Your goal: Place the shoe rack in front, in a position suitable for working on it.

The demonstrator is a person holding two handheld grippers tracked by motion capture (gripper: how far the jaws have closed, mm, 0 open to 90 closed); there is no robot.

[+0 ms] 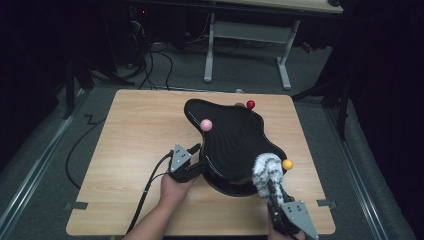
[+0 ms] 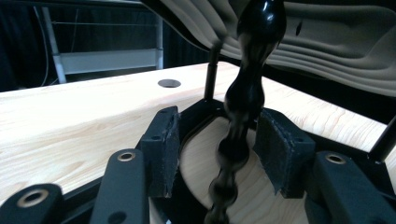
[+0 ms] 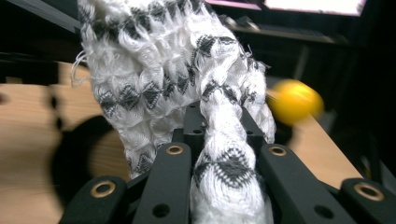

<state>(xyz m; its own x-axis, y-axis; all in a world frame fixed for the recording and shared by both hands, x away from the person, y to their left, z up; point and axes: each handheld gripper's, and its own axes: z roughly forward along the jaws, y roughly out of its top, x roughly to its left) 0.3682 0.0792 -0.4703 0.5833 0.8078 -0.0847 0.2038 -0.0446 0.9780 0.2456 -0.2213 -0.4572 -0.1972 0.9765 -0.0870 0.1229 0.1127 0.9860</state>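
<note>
My right gripper (image 3: 219,140) clamps the white-and-black knitted cloth (image 3: 163,79) at the glossy black wavy stand's (image 1: 235,140) near edge on the wooden counter (image 1: 135,130); my left gripper's (image 2: 217,140) jaws stand apart around its beaded black leg (image 2: 243,102).

You see the wooden table (image 1: 130,150) lit from above while the room around it stays dark; the yellow ball (image 3: 294,101) and the nearest jaws blur.
</note>
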